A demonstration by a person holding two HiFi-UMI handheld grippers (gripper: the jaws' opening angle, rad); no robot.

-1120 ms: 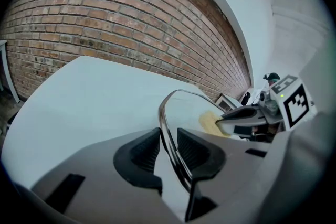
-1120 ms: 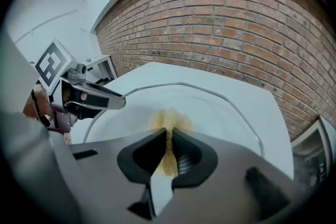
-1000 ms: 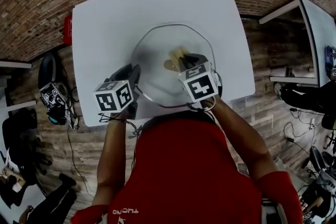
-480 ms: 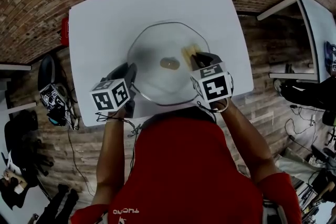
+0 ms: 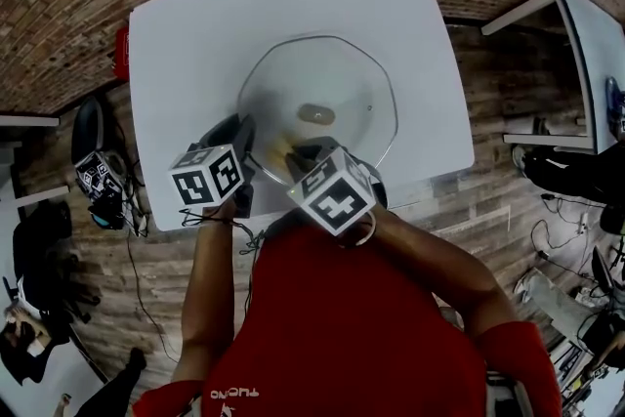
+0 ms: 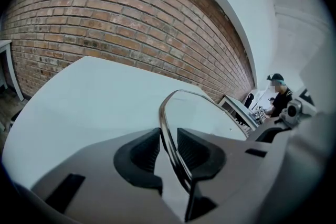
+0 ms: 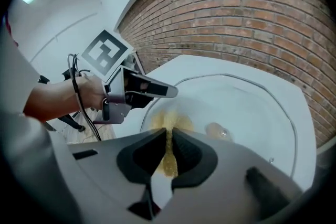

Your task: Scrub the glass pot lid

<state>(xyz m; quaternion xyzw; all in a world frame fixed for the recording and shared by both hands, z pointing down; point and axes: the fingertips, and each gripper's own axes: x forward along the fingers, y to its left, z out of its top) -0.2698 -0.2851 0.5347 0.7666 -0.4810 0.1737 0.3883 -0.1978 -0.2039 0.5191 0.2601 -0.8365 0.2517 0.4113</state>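
Observation:
The glass pot lid [image 5: 337, 78] lies on the white table [image 5: 195, 34], its knob [image 5: 315, 115] at the middle. My left gripper [image 5: 243, 140] is shut on the lid's left rim; in the left gripper view the metal rim [image 6: 167, 126] runs between the pads [image 6: 147, 150]. My right gripper [image 5: 295, 154] is shut on a yellow scrub pad [image 7: 169, 124], which rests on the near-left part of the glass [image 7: 252, 107], close to the left gripper [image 7: 152, 89]. The knob [image 7: 218, 132] shows just right of the pad.
A brick floor surrounds the table. A red object [image 5: 124, 54] sits at the table's left edge. A spare marker-cube device [image 5: 98, 177] lies on the floor at the left. Another white table [image 5: 598, 44] stands at the right. A person [image 6: 278, 97] sits far off.
My right gripper has swept with the scrub pad from the lid's right side across to its near-left part, beside the left gripper. The left gripper has held still on the rim.

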